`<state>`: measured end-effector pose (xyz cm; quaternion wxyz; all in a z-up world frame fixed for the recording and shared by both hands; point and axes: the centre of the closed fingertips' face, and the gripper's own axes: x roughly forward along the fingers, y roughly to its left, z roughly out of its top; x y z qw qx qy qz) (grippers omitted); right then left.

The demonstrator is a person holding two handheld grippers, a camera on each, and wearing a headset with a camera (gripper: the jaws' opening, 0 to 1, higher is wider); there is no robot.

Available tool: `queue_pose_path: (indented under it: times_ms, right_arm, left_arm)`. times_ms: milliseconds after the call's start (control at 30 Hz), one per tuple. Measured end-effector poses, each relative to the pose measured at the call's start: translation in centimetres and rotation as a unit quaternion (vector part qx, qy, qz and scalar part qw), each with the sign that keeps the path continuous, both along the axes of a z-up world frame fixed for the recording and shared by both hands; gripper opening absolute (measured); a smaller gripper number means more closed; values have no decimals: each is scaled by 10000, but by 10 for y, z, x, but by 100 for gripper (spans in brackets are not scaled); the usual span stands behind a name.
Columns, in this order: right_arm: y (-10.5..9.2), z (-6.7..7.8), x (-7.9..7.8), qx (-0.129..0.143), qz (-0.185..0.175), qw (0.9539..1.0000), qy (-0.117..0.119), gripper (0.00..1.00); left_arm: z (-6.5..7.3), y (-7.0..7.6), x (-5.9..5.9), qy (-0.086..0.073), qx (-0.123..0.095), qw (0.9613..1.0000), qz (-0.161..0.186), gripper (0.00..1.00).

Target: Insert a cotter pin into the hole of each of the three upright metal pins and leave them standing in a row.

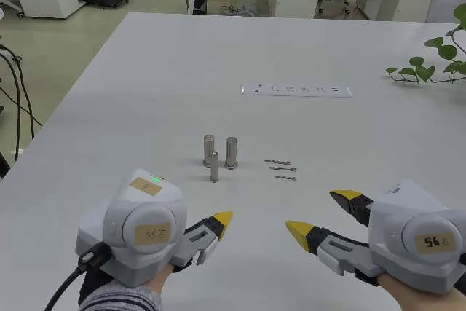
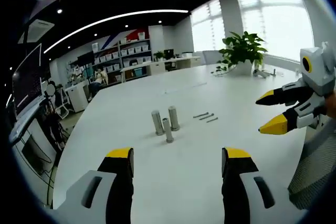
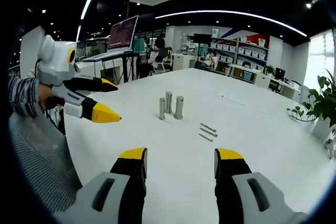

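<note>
Left gripper [image 2: 178, 153], right gripper [image 3: 181, 154] agape (both empty); upright metal pins [image 1: 231, 152] beside loose cotter pins [image 1: 281, 169]

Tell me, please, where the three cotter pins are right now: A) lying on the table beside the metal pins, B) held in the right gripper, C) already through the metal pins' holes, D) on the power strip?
A: the cotter pins lie loose on the table, a little apart from the three upright metal pins.

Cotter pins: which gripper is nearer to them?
Right. The right gripper is short of the cotter pins, slightly right; the left gripper is farther, to their left.
</note>
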<state>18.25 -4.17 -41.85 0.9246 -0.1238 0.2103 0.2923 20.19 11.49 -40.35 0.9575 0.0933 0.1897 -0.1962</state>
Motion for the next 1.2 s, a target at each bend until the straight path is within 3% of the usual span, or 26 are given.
queue_pose_path:
  times_ms: [967,1100,1200]
  right_arm:
    - [0,0,0,20,11,10000,-1,48]
    - [-1,2,2,60,-16,10000,-26,49]
    - [0,3,1,91,-3,10000,-28,50]
  left_arm:
    - [0,-3,0,1,17,10000,-47,65]
    - [3,-5,0,-79,93,9999,-100,65]
    - [0,-3,0,-2,43,10000,-65,65]
